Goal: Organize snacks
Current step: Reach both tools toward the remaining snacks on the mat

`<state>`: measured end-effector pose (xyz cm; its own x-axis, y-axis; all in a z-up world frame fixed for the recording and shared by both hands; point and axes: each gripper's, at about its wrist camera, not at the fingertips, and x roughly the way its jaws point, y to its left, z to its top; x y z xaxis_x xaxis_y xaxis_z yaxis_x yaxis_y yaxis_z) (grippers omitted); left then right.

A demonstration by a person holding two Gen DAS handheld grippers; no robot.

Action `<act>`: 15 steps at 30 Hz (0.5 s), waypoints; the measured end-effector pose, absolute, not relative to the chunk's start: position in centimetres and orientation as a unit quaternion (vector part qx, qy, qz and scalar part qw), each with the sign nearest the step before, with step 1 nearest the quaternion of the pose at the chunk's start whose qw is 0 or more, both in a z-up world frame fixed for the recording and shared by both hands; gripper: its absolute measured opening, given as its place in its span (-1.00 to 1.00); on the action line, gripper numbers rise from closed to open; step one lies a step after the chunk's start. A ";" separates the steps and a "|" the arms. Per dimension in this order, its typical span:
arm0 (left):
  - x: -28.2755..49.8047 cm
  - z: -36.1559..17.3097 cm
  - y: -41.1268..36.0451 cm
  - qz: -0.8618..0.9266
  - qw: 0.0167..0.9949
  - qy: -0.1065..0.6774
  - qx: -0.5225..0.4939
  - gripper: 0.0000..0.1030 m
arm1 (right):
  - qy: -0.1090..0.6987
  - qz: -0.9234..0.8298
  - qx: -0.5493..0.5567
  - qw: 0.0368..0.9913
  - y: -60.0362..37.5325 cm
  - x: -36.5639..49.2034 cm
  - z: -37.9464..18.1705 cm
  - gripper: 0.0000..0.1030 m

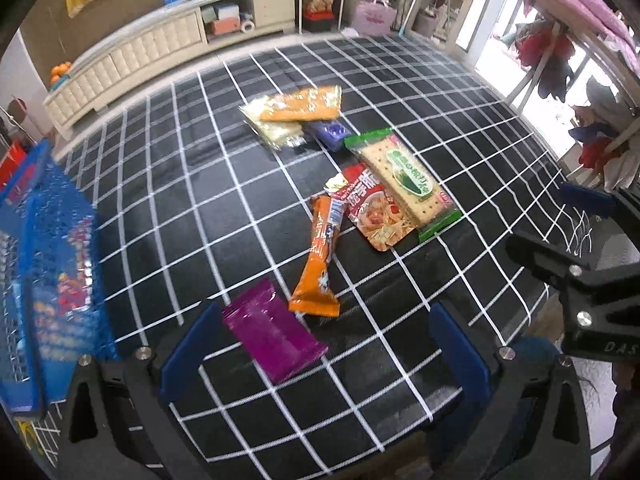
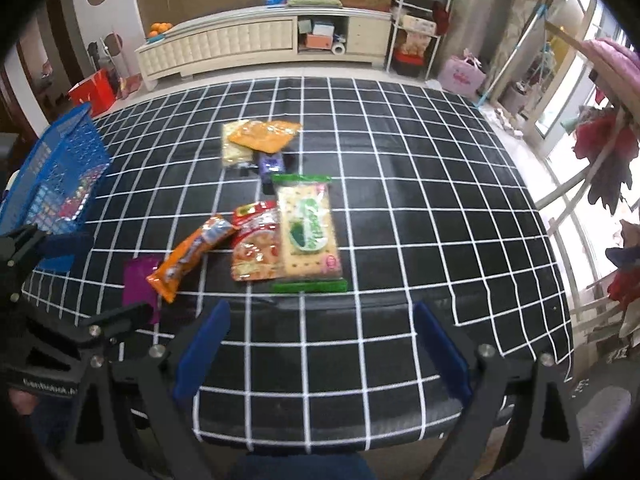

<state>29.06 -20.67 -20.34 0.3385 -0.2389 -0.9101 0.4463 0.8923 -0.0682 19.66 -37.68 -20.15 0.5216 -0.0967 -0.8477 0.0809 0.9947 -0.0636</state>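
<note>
Both tools are spread wide with nothing between the fingers: left tool (image 1: 324, 344) sits over the purple pack (image 1: 272, 336), right tool (image 2: 320, 344) over bare checkered surface (image 2: 420, 200). Snacks lie mid-surface: orange stick (image 2: 192, 256), red pouch (image 2: 256, 244), crackers (image 2: 310, 232). Blue basket (image 2: 60, 176) at the left edge holds some packs.

**Open cloth right, snacks crowding the middle**

Bare tabletop (image 2: 420, 208) is lying open to the right of the green cracker pack (image 2: 308, 232). The blue basket (image 2: 60, 168) is blocking the left edge. The purple packet (image 1: 272, 336) and orange stick pack (image 1: 320, 256) are sitting nearest the left gripper (image 1: 324, 356).
</note>
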 end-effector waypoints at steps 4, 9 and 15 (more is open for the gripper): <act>31.1 -22.1 -21.9 -0.217 0.800 0.550 0.100 0.99 | 0.499 -0.060 0.004 0.864 -38.9 20.8 -21.6 0.85; 33.0 -24.1 -23.2 -0.224 0.787 0.564 0.115 0.99 | 0.514 -0.065 0.019 0.855 -40.1 21.9 -23.4 0.85; 35.1 -26.0 -23.9 -0.225 0.773 0.582 0.110 0.92 | 0.520 -0.061 0.020 0.852 -40.3 22.4 -24.1 0.85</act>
